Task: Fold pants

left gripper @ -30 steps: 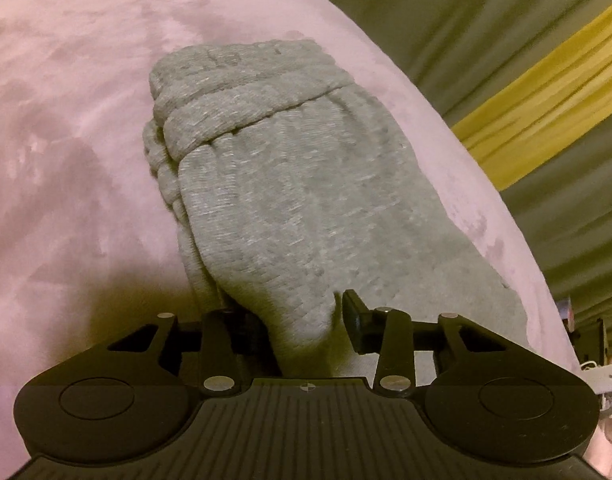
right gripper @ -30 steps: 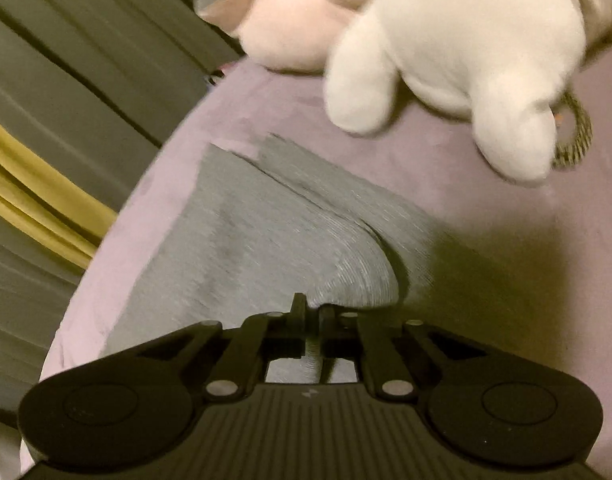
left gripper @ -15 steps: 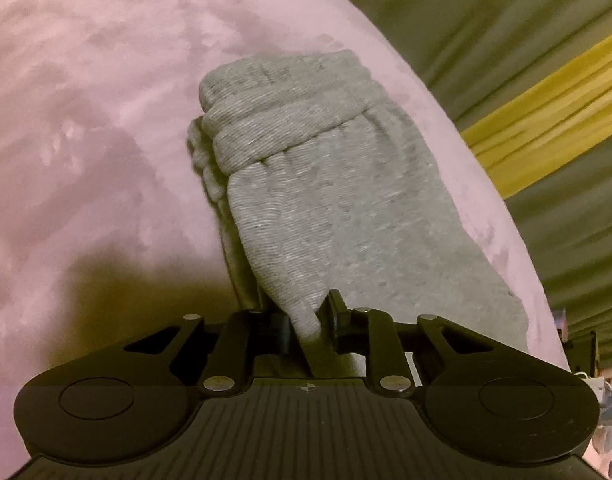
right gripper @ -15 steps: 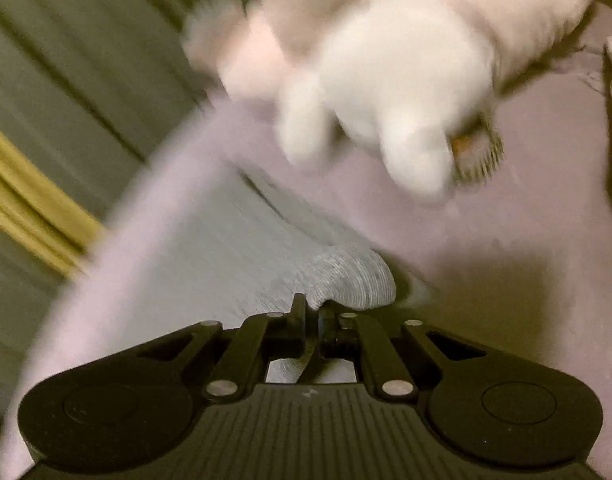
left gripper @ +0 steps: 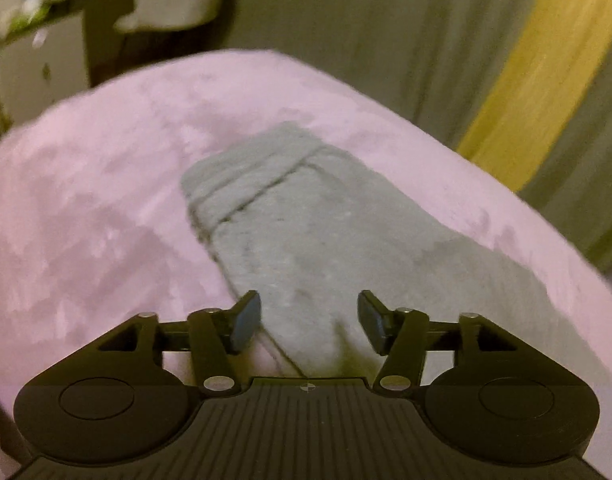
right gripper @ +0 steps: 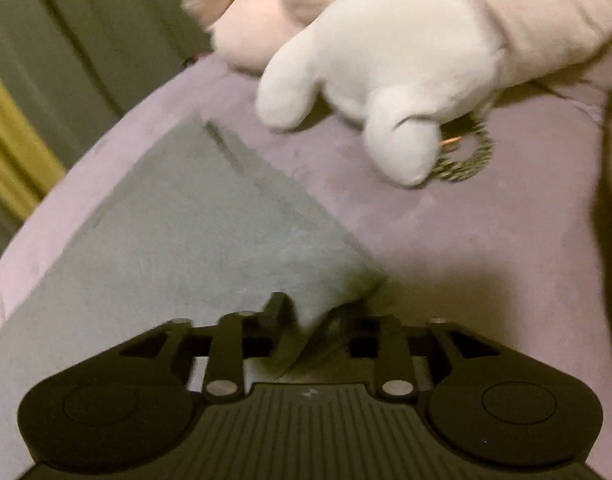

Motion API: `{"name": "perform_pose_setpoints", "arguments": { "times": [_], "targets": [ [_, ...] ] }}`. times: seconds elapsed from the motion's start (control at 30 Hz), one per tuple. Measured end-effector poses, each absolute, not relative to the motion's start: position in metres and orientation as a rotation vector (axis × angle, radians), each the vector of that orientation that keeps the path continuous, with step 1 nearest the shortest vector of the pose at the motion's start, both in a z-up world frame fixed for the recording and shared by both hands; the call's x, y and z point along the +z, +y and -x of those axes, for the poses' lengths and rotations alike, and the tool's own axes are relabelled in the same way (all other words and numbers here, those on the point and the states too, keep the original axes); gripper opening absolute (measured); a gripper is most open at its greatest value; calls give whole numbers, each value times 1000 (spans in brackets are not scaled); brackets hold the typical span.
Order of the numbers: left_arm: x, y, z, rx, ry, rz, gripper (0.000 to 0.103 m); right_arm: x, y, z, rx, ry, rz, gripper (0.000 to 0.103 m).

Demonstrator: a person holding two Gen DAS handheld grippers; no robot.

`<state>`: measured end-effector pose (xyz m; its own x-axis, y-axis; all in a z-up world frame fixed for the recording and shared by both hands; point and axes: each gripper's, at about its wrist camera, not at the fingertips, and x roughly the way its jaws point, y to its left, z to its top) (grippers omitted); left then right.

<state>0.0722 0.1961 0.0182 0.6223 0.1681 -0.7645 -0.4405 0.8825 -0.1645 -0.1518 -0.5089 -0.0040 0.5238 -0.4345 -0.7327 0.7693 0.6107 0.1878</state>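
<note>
Through the left wrist view, our left tool (left gripper: 309,322) pointed steeply down over the bed (left gripper: 106,208), its jaws standing wide after having just been opening. The near end of the gray pants (left gripper: 306,232) lay below the gap between the two fingers, but neither pad pressed on the cloth. The pants rested folded on the pink cover, the gathered waistband (left gripper: 250,176) at the far end and the length running toward us, near the bed's edge by the green and yellow curtain (left gripper: 517,80). A blurred white shelf (left gripper: 38,68) stood beyond the bed at upper left.

Through the right wrist view, our right tool (right gripper: 317,328) also tilted downward, at the near corner of the pants (right gripper: 186,240). Its jaws had just been opening and stood apart; a fold of cloth lay between them, blurred, with the right finger hard to make out, and we saw no pad clamped on it. The pants spread flat from there toward the left edge of the bed (right gripper: 465,240). A white stuffed toy (right gripper: 385,68) lay farther back, with a patterned ring (right gripper: 469,156) tucked just beside its paw.
</note>
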Motion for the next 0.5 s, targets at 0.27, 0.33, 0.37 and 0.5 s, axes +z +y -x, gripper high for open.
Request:
{"name": "perform_pose_setpoints", "arguments": {
  "times": [0.27, 0.33, 0.37, 0.5],
  "targets": [
    [-10, 123, -81, 216, 875, 288, 83, 18, -505, 129, -597, 621, -602, 90],
    [-23, 106, -85, 229, 901, 256, 83, 13, -500, 114, -544, 633, -608, 91],
    [-28, 98, -87, 238, 901, 226, 83, 11, -496, 107, -531, 635, -581, 92],
    [-32, 83, -91, 247, 898, 127, 88, -11, -486, 74, -515, 714, -484, 98]
  ]
}}
